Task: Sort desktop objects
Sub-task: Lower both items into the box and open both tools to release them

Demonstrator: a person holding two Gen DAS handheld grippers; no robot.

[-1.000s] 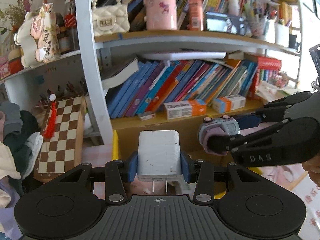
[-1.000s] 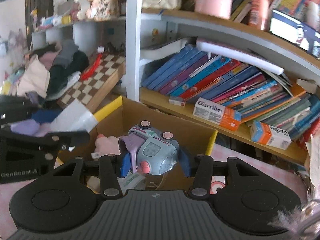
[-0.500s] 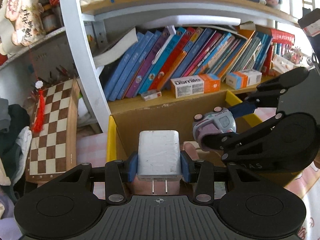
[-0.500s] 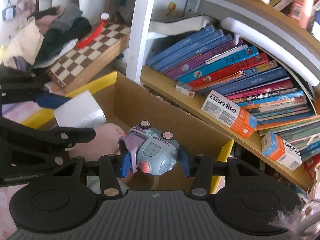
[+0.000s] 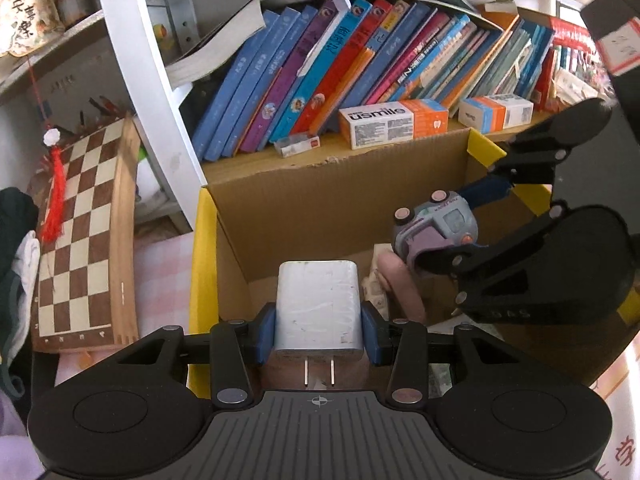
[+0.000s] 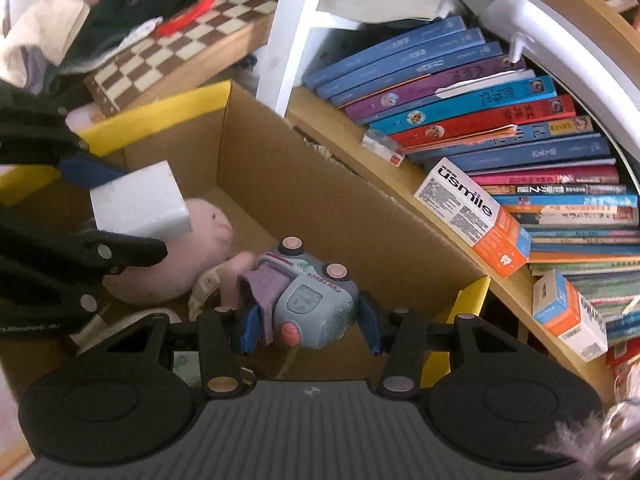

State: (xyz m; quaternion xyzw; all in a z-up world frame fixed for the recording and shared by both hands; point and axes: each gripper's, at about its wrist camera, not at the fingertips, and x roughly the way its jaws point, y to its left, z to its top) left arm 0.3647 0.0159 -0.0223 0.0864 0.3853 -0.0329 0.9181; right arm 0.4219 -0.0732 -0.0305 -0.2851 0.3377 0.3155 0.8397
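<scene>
The white charger [image 5: 319, 307] is clamped between the blue pads of the left tongs [image 5: 319, 334], its two metal prongs pointing back toward the camera. It hangs above the open cardboard box [image 5: 320, 200], near the box's left wall with the yellow edge. The toy truck [image 6: 306, 300], grey-blue with a purple part and pink round knobs, is clamped in the right tongs [image 6: 306, 322] and hangs over the right part of the same box. In the left wrist view the right tongs reach in from the right side, and the truck is to the right of the charger, apart from it.

Inside the box, under both tongs, lies a pink plush toy [image 6: 200, 236] together with some pale papers or packaging that I cannot identify well.

Just behind the box stands a wooden shelf [image 5: 304, 160] with a row of leaning books [image 5: 320, 76], mostly blue, purple and red. In front of the books lie an orange and white box with the word "usmile" [image 5: 392, 122], a second smaller orange and white box [image 5: 496, 112] and a small white and red packet [image 5: 298, 145]. To the left of the box, a wooden chessboard [image 5: 80, 236] leans, with a red tassel [image 5: 56, 200] hanging over it. A pile of clothes [image 6: 80, 12] is further to the left.
</scene>
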